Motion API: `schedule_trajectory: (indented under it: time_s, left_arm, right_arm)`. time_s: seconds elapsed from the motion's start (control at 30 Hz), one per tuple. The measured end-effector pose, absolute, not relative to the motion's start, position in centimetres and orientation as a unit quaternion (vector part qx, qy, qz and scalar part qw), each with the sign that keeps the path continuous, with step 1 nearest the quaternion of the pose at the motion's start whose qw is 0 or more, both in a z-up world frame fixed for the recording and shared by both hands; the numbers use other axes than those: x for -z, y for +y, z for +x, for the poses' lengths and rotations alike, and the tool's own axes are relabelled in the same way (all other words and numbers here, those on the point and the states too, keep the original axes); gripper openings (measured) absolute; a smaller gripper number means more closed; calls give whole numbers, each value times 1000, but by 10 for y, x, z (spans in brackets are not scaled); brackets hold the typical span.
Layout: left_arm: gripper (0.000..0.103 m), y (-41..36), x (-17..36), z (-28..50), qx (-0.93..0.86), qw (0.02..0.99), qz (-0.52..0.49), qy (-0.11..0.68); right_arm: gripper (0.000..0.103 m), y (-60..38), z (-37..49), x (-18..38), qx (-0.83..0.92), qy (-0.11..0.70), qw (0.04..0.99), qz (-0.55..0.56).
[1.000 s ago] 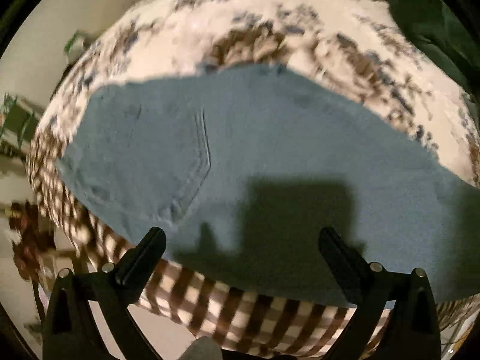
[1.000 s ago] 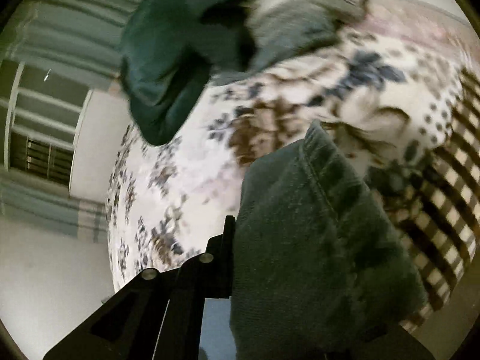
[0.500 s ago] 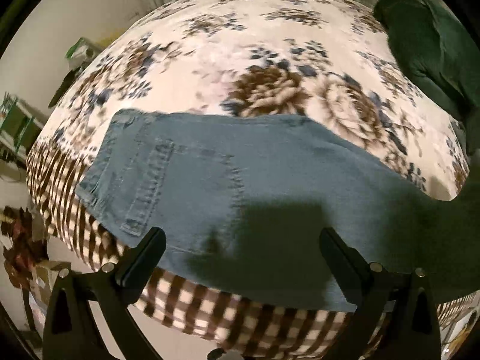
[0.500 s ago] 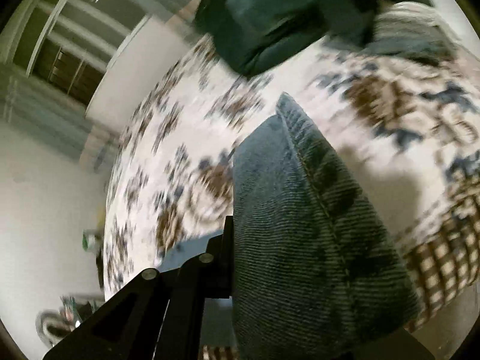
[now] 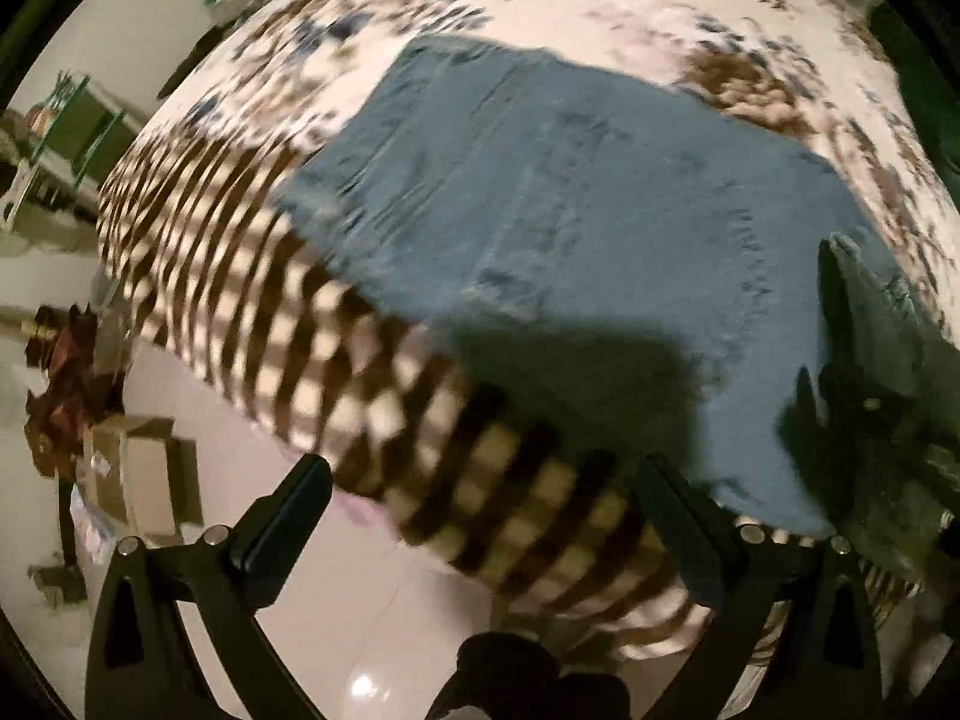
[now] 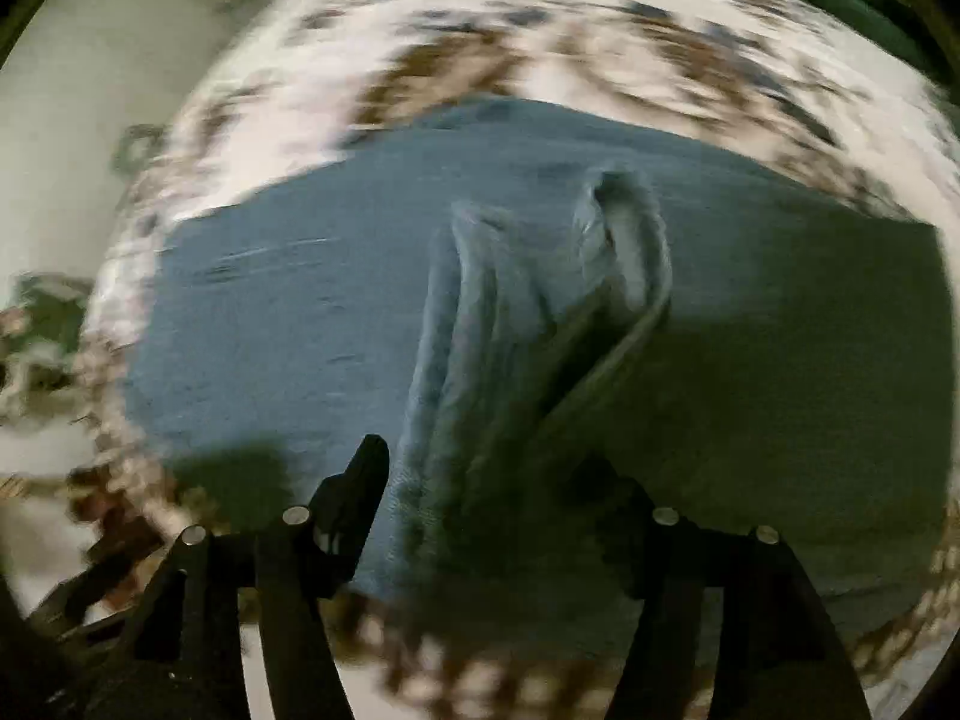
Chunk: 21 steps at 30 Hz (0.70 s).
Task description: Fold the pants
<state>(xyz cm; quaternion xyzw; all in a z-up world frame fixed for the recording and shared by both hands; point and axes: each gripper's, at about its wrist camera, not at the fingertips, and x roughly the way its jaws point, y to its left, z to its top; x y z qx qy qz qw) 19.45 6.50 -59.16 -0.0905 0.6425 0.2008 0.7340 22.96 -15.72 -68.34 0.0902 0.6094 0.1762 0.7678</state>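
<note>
A bed (image 5: 600, 18) under a white bedspread printed with brown and blue flowers, its hanging side a brown-and-cream check, fills both of my wrist views. Blue denim pants (image 5: 576, 204) lie spread flat on top of it, reaching to the near edge where the check begins. In my right wrist view the pants (image 6: 288, 324) cover most of the mattress, and a raised ridge of doubled denim with a looped hem runs up between my fingers. My right gripper (image 6: 498, 498) stands with its fingers parted, the fabric ridge between them; I cannot tell whether either finger touches the cloth. My left gripper (image 5: 480, 492) hangs at the bed's edge over the check side, fingers wide apart and holding nothing. A brown cardboard box (image 5: 144, 474) sits on the pale floor at left. Both views are motion-blurred.
</note>
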Motion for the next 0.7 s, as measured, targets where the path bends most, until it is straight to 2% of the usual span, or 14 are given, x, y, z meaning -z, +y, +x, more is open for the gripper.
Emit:
schedule_trajectory:
  time_s: [0.1, 0.23, 0.33, 0.47, 0.53, 0.57, 0.6, 0.63, 0.7]
  left_arm:
    - [103, 70, 587, 198, -201, 730, -103, 645]
    - [103, 53, 571, 224, -158, 749, -126, 631]
    - [103, 22, 573, 260, -95, 754, -149, 632]
    - [103, -26, 604, 310, -32, 738, -139, 660]
    - [92, -48, 625, 328, -14, 726, -121, 677]
    - [74, -61, 636, 335, -8, 721, -99, 686]
    - [40, -71, 641, 341, -5, 721, -74, 689]
    - [21, -79, 643, 343, 4, 727, -60, 684]
    - [13, -88, 637, 344, -1, 737, -39, 674]
  right_arm:
    - [66, -182, 223, 669, -201, 608, 749, 169]
    - [69, -268, 211, 644, -124, 583, 771, 225]
    - [70, -329, 205, 648, -57, 586, 772, 239]
    - [70, -402, 196, 670, 23, 601, 753, 266]
    - [70, -426, 195, 679, 45, 602, 748, 277]
    - [70, -433, 193, 682, 51, 602, 746, 283]
    - [70, -437, 193, 684, 54, 601, 743, 291]
    - [70, -446, 192, 690, 57, 600, 738, 305]
    - [70, -455, 186, 694, 63, 597, 733, 321]
